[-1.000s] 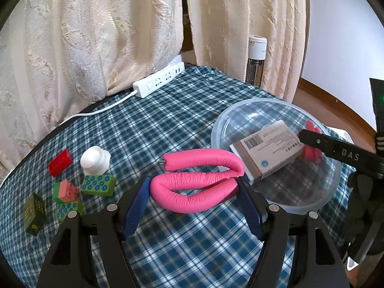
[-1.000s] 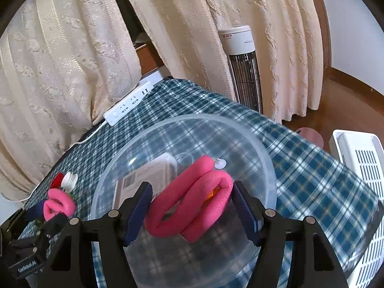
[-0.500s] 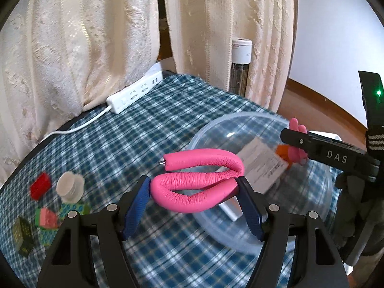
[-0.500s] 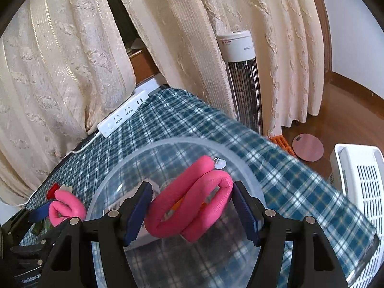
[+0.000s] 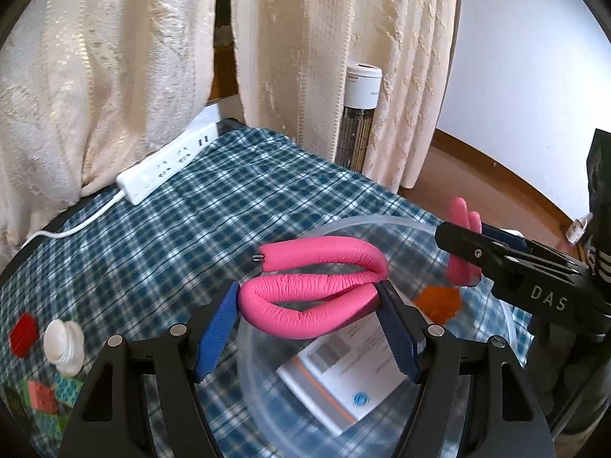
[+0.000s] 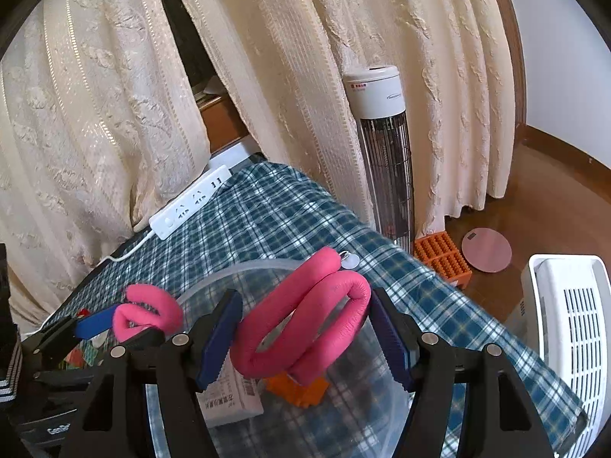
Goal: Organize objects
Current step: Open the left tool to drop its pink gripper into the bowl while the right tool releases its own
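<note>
While each claw, left (image 5: 309, 301) and right (image 6: 303, 330), clamped a pink foam twist above the clear bowl (image 5: 382, 225), releasing off-centre risked one bouncing onto the tabletop (image 5: 236, 206).

Table (image 5: 267, 198) under a checked cloth; curtains (image 5: 114, 76) hang behind its far edge. Power strip (image 5: 168, 168) lies on the cloth at the far edge, just before the curtains, its cord trailing left. Tower heater (image 6: 385, 145) stands on the floor behind the table's far right corner, between curtain folds. Clear bowl (image 5: 508, 328) sits on the table's right part; inside it a box (image 5: 343, 378) and, further in, a small block (image 5: 439, 301). Left of the bowl, well apart: bottle cap (image 5: 63, 343), with toy bricks (image 5: 42, 393) nearer and beside it. On the floor right of the table: a massage roller (image 6: 445, 259), a round scale (image 6: 487, 250), a slatted crate (image 6: 573, 332).
</note>
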{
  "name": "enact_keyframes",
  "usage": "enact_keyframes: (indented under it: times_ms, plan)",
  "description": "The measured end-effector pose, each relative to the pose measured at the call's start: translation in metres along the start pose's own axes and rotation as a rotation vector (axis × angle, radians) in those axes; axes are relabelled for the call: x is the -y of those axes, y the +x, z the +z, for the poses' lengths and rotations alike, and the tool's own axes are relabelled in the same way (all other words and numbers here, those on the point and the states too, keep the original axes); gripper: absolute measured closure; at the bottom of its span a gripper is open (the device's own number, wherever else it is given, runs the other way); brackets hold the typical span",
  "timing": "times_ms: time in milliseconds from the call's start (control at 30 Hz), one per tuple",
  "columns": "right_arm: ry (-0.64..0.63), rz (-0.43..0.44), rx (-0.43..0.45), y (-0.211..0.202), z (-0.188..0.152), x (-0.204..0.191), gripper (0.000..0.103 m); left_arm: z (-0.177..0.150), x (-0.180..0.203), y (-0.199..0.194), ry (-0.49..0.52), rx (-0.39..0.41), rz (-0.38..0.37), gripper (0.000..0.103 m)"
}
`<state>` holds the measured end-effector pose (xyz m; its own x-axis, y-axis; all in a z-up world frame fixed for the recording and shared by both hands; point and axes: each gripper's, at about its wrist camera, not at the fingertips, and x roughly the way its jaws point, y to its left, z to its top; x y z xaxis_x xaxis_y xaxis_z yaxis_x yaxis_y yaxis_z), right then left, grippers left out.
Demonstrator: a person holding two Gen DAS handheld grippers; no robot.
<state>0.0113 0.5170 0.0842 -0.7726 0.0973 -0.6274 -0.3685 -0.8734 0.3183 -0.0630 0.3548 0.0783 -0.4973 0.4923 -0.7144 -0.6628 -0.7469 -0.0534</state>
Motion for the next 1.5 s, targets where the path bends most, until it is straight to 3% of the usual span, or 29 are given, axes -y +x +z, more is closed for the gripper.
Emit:
enact_keyframes:
  times_ms: [333, 900, 1300, 1500]
  plan:
    - [0.005, 0.006, 0.005, 0.005, 0.007, 0.001, 0.032, 0.005, 0.009, 0.013, -0.006, -0.020, -0.061, 0.025]
    - [0.000, 0.038, -0.013, 0.010, 0.006, -0.016, 0.030, -0.012, -0.015, -0.019, -0.060, 0.009, 0.010, 0.025]
    - [-0.018, 0.025, -0.011, -0.002, -0.001, -0.026, 0.030, -0.024, -0.030, -0.036, -0.099, 0.019, 0.021, 0.025]
    - [-0.043, 0.004, -0.023, 0.013, 0.000, -0.029, 0.030, -0.032, -0.037, -0.049, -0.118, 0.029, 0.028, 0.025]
